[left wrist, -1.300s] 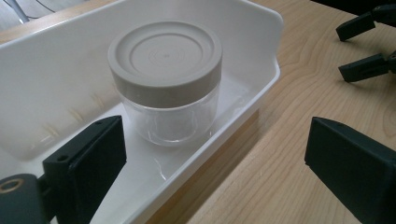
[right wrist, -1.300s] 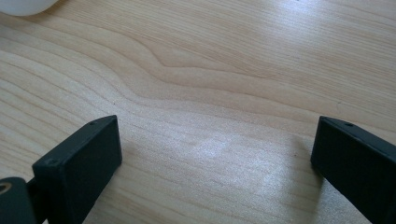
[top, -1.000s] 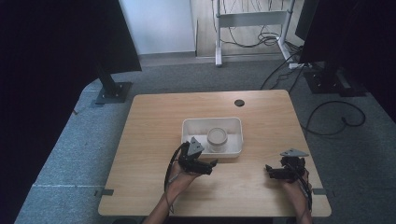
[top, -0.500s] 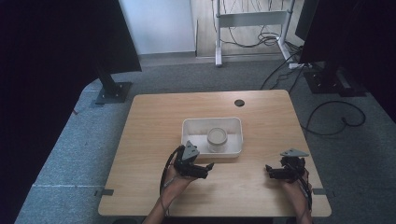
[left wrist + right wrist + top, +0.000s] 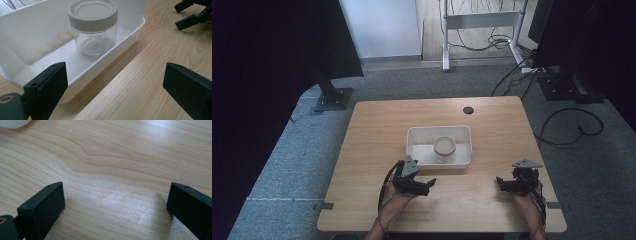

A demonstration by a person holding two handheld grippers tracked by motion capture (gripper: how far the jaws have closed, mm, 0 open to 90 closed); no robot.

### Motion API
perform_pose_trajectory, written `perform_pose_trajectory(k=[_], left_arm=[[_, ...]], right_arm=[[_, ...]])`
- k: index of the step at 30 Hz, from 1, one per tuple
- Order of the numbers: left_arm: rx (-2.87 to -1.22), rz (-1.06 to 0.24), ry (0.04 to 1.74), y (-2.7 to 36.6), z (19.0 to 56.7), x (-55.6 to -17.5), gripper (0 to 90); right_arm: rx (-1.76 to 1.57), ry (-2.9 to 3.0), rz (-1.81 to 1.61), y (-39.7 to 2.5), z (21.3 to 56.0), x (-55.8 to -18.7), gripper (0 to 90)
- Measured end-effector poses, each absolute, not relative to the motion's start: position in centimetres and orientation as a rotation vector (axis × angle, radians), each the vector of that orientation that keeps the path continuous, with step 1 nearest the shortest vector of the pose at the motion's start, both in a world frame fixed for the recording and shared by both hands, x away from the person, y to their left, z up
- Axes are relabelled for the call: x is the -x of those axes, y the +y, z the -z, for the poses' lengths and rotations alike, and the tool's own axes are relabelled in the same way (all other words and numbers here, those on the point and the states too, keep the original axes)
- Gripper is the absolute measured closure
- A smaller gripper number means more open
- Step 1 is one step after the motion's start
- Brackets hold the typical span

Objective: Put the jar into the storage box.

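Observation:
A clear glass jar (image 5: 445,148) with a grey screw lid stands upright inside a white plastic tray (image 5: 439,128) at the middle of the wooden table. My left gripper (image 5: 430,184) is open just in front of the tray's near left corner, pointing right. In the left gripper view its jaws (image 5: 115,85) stand wide apart with nothing between them, the tray's near wall (image 5: 100,65) and the jar (image 5: 93,27) beyond. My right gripper (image 5: 500,183) is open near the table's front right, pointing left. Its jaws (image 5: 115,205) frame bare wood.
The table (image 5: 382,125) has a round cable hole (image 5: 468,110) at its far edge. The right gripper's tips (image 5: 192,13) appear at the top right of the left gripper view. A tray corner (image 5: 12,123) is at the top left of the right gripper view. Monitor stands and cables lie on the floor behind.
My left gripper has drifted slightly back toward the near edge of the table, away from the tray. The right gripper, jar and tray have stayed in place.

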State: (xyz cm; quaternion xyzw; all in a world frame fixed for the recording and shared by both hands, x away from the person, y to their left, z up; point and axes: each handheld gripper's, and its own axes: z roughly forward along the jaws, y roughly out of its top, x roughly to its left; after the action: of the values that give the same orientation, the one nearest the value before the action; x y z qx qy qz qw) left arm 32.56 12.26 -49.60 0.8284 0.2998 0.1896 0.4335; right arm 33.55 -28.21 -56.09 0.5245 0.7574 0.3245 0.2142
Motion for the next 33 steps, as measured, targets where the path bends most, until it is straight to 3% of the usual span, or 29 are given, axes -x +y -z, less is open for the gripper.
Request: perform_pose_trajectory(k=[33], left_arm=[[-2.084, -0.503, 0.830, 15.4, 52.9, -31.5, 5.5]], right_arm=[[-1.456, 2.100, -0.900, -28.2, 56.1, -33.5, 1.4]])
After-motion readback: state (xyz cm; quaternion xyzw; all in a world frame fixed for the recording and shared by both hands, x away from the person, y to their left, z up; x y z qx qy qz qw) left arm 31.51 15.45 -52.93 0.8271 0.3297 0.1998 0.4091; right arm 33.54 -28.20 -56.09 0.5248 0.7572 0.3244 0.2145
